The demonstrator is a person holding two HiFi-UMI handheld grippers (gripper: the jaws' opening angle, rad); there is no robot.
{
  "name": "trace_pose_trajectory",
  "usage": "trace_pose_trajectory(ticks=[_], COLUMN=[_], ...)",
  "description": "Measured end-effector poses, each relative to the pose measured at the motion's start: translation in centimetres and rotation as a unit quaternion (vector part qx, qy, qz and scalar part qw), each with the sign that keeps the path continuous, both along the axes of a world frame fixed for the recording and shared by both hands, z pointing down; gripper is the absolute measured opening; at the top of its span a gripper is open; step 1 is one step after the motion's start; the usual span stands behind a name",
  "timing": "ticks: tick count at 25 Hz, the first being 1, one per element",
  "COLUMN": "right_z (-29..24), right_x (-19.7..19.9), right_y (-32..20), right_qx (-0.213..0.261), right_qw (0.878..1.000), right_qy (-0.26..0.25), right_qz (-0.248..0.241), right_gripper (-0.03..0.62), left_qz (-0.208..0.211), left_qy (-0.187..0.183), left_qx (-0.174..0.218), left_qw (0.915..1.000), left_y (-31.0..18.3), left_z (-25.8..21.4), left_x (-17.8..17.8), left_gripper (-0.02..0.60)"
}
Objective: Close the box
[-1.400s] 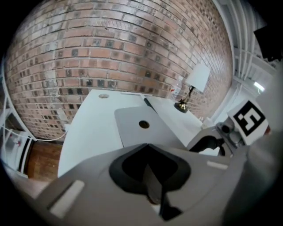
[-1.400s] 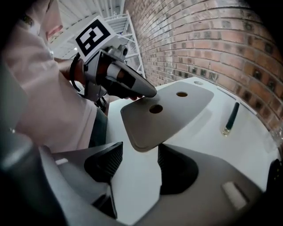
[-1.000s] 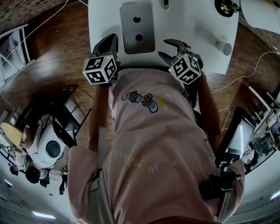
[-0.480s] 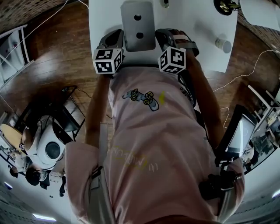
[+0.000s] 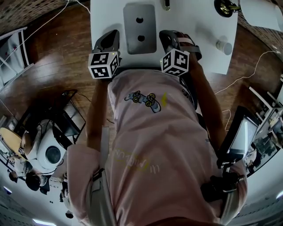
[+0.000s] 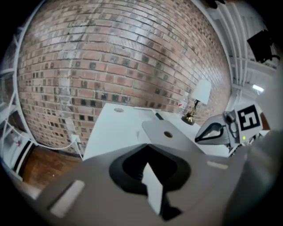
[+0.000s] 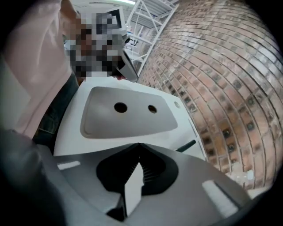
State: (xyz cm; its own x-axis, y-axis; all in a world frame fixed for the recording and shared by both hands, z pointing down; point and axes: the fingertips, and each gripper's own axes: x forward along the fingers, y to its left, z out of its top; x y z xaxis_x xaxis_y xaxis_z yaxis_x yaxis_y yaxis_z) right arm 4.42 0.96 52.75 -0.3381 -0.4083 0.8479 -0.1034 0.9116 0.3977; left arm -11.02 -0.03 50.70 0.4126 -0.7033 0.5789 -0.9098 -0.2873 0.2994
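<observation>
A flat grey box (image 5: 139,28) with two round holes in its top lies on the white table (image 5: 194,26). In the head view my left gripper (image 5: 113,35) sits just off the box's left near corner. My right gripper (image 5: 163,35) is close against the right near edge; contact cannot be told. Both are shut with nothing between the jaws. The left gripper view looks over its shut jaws at the box (image 6: 170,134) and the right gripper (image 6: 212,132). From the right gripper view, the box (image 7: 128,115) lies ahead, with the left gripper (image 7: 127,68) beyond it.
A dark pen (image 5: 166,4) lies on the table behind the box. A table lamp (image 5: 225,6) and a small white cup (image 5: 222,45) stand at the right. A brick wall (image 6: 124,53) rises behind the table. Wooden floor and metal racks surround it.
The right gripper's jaws, open before, are now shut on nothing. It has swung left to the box's right edge. The left gripper has shifted slightly beside the box's left corner.
</observation>
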Motion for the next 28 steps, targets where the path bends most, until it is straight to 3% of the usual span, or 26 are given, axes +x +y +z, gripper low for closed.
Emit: trace_pose_trajectory(ticks=[3, 4, 5, 6, 7, 10, 11, 12, 14, 17, 19, 20, 21, 25, 28], right_z=[-2.9, -3.6, -4.1, -4.5, -4.8, -6.2, -6.8, -7.4, -8.4, -9.5, -9.8, -9.7, -9.6, -9.4, -9.2], right_x=[-0.4, -0.4, -0.4, -0.2, 0.1, 0.8, 1.0, 1.2, 1.4, 1.7, 2.1, 2.2, 2.3, 1.6, 0.1], right_y=[-2.1, -2.6, -2.8, -3.0, -2.9, -2.3, -1.9, -1.5, -1.0, -0.4, -0.1, 0.0, 0.1, 0.8, 1.1], right_qx=[-0.023, -0.033, -0.038, -0.039, -0.038, -0.04, -0.04, -0.04, -0.041, -0.039, -0.037, -0.04, -0.045, -0.063, -0.07], right_qw=[0.992, 0.988, 0.986, 0.986, 0.986, 0.985, 0.985, 0.985, 0.985, 0.981, 0.977, 0.974, 0.972, 0.969, 0.971], right_qy=[-0.101, -0.121, -0.127, -0.126, -0.125, -0.128, -0.127, -0.124, -0.122, -0.128, -0.134, -0.139, -0.144, -0.164, -0.17], right_qz=[0.076, 0.095, 0.103, 0.104, 0.102, 0.106, 0.11, 0.113, 0.119, 0.143, 0.164, 0.174, 0.181, 0.176, 0.154], right_gripper=[0.002, 0.002, 0.002, 0.002, 0.002, 0.002, 0.002, 0.002, 0.002, 0.002, 0.002, 0.002, 0.002, 0.002, 0.002], left_qz=[0.065, 0.106, 0.155, 0.212, 0.28, 0.486, 0.529, 0.558, 0.592, 0.619, 0.637, 0.644, 0.649, 0.638, 0.645], left_qy=[-0.059, -0.099, -0.141, -0.177, -0.205, -0.242, -0.246, -0.252, -0.272, -0.305, -0.329, -0.332, -0.328, -0.322, -0.339], left_qx=[0.069, 0.093, 0.114, 0.129, 0.136, 0.103, 0.087, 0.071, 0.037, -0.029, -0.069, -0.074, -0.073, -0.063, -0.073], left_qw=[0.9938, 0.9851, 0.9712, 0.9522, 0.9279, 0.8337, 0.8075, 0.7873, 0.758, 0.7234, 0.6937, 0.6852, 0.683, 0.6967, 0.6807], left_y=[-2.2, -3.2, -4.2, -5.1, -5.5, -5.0, -4.8, -4.9, -5.9, -6.9, -6.8, -6.8, -6.7, -6.4, -5.9], left_z=[-3.4, -4.1, -4.6, -5.1, -5.3, -4.3, -4.0, -3.8, -3.0, -0.8, 2.1, 2.9, 2.8, 0.0, 2.9], left_x=[1.1, 2.2, 3.7, 5.5, 7.6, 12.4, 13.1, 13.3, 13.0, 12.1, 11.6, 11.7, 12.0, 12.5, 11.0], left_gripper=[0.014, 0.038, 0.038, 0.033, 0.003, 0.003, 0.003, 0.003, 0.002, 0.002, 0.003, 0.002, 0.004, 0.003, 0.003])
